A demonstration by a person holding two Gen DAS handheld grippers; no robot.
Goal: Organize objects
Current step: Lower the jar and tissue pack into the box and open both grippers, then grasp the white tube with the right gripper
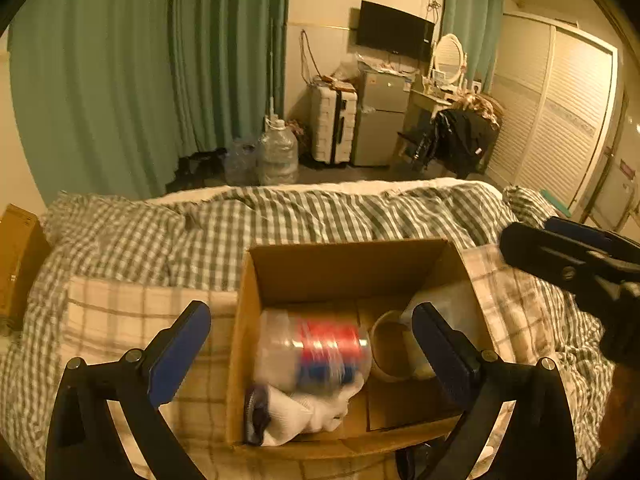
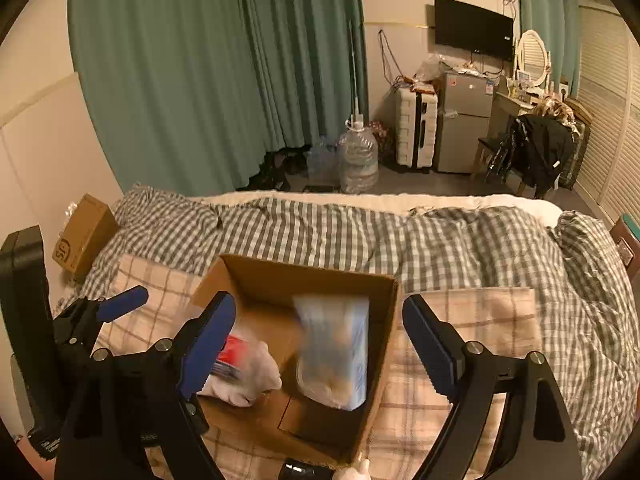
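An open cardboard box (image 1: 344,268) sits on a plaid cloth on the bed; it also shows in the right wrist view (image 2: 304,280). Inside lie a clear plastic bottle with a red and blue label (image 1: 320,350), white socks (image 1: 308,412), a bowl or cup (image 1: 390,346) and a blurred blue-and-white pack (image 2: 340,348). My left gripper (image 1: 312,344) is open and empty above the box's near side. My right gripper (image 2: 320,344) is open and empty above the box; it also shows at the right edge of the left wrist view (image 1: 568,256).
A checked duvet (image 2: 360,232) covers the bed. A closed cardboard box (image 2: 82,236) stands at the bed's left edge. Beyond the bed are water jugs (image 2: 358,156), a white suitcase (image 2: 416,132), a small fridge (image 2: 464,116) and a chair with dark clothes (image 2: 536,152).
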